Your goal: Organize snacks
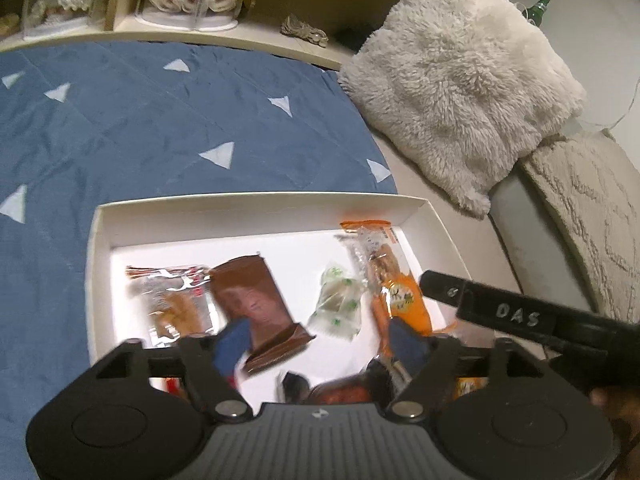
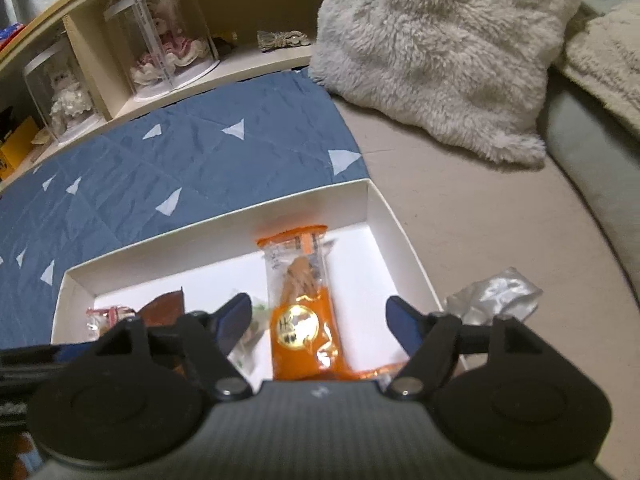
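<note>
we held the left gripper (image 1: 316, 346) spread wide over the near side of the white box (image 1: 260, 210), nothing between its fingers; the brown packet (image 1: 256, 304) lay just ahead. the right gripper (image 2: 318, 326) also gaped empty, straddling the orange snack pack (image 2: 302, 312). bare white floor showed beside that pack toward the box's right wall. a crumpled silver wrapper (image 2: 494, 296) sat outside the rim, near a fluffy pillow (image 2: 436, 48).

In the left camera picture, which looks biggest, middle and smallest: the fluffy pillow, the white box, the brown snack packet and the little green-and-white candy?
1. White box and fluffy pillow: too alike to rank, and the box is nearer.
2. Brown snack packet.
3. Green-and-white candy, smallest.
</note>
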